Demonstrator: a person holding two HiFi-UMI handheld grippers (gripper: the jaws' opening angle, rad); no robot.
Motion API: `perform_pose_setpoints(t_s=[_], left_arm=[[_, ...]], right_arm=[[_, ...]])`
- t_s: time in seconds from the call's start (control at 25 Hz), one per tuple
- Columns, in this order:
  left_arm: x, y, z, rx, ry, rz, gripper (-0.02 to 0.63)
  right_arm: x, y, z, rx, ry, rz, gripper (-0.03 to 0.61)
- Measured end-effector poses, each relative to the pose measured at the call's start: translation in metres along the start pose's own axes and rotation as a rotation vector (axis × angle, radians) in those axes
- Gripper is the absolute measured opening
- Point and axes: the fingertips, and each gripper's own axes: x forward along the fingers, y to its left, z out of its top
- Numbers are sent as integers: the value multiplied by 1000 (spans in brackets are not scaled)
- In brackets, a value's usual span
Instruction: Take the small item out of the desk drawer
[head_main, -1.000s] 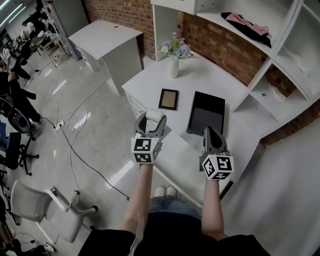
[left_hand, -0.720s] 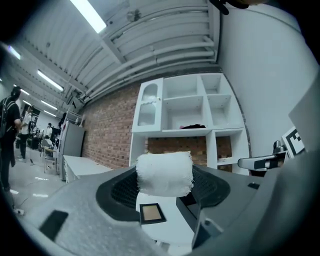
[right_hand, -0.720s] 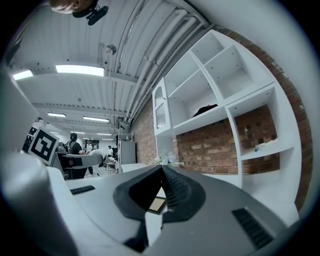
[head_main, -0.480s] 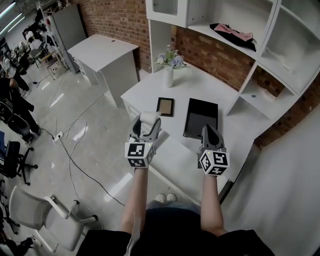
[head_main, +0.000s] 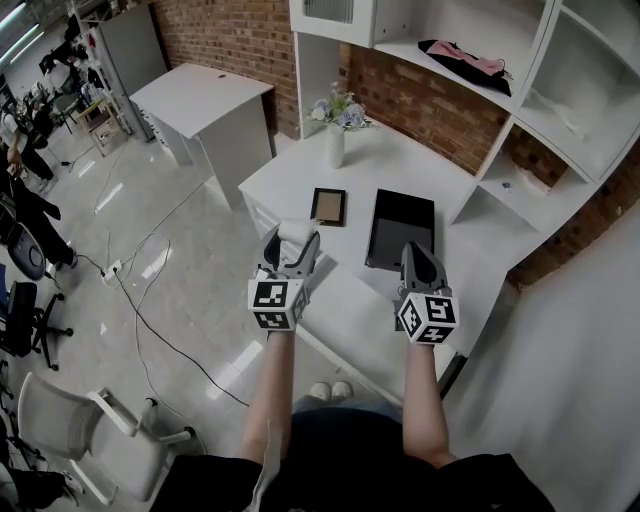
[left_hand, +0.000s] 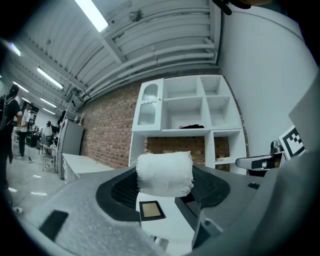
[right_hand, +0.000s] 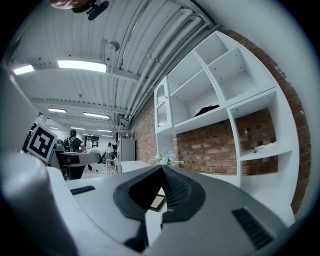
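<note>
Item: small white gauze roll (left_hand: 164, 173), edges frayed, lying crosswise between the jaws of the left hand-held gripper (head_main: 292, 243), which is clenched on it from both sides. The roll (head_main: 296, 231) is held in the air over the near left edge of the white desk (head_main: 400, 170).

Right hand-held gripper (head_main: 416, 252): jaws pressed together, nothing between them, held level with the left one over the desk's near edge.

On the desk: a small framed picture (head_main: 330, 206), lying flat just beyond the roll; a flat black rectangular pad (head_main: 403, 228) beside it to the right; a white vase of pale flowers (head_main: 336, 125) near the back left corner.

Behind and to the right: a white shelf unit (head_main: 545, 120) against a brick wall (head_main: 440, 100), with a dark and pink garment (head_main: 465, 55) on one shelf.

Left of the desk: a second white desk (head_main: 205, 90), and a cable (head_main: 150, 300) trailing across the glossy floor.
</note>
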Motion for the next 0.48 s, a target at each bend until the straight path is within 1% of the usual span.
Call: perform_pose_setpoints(t_s=[0.48], left_arm=[[2, 0, -9, -11, 18, -2, 288]], right_arm=[[0, 1, -5, 0, 11, 4, -3]])
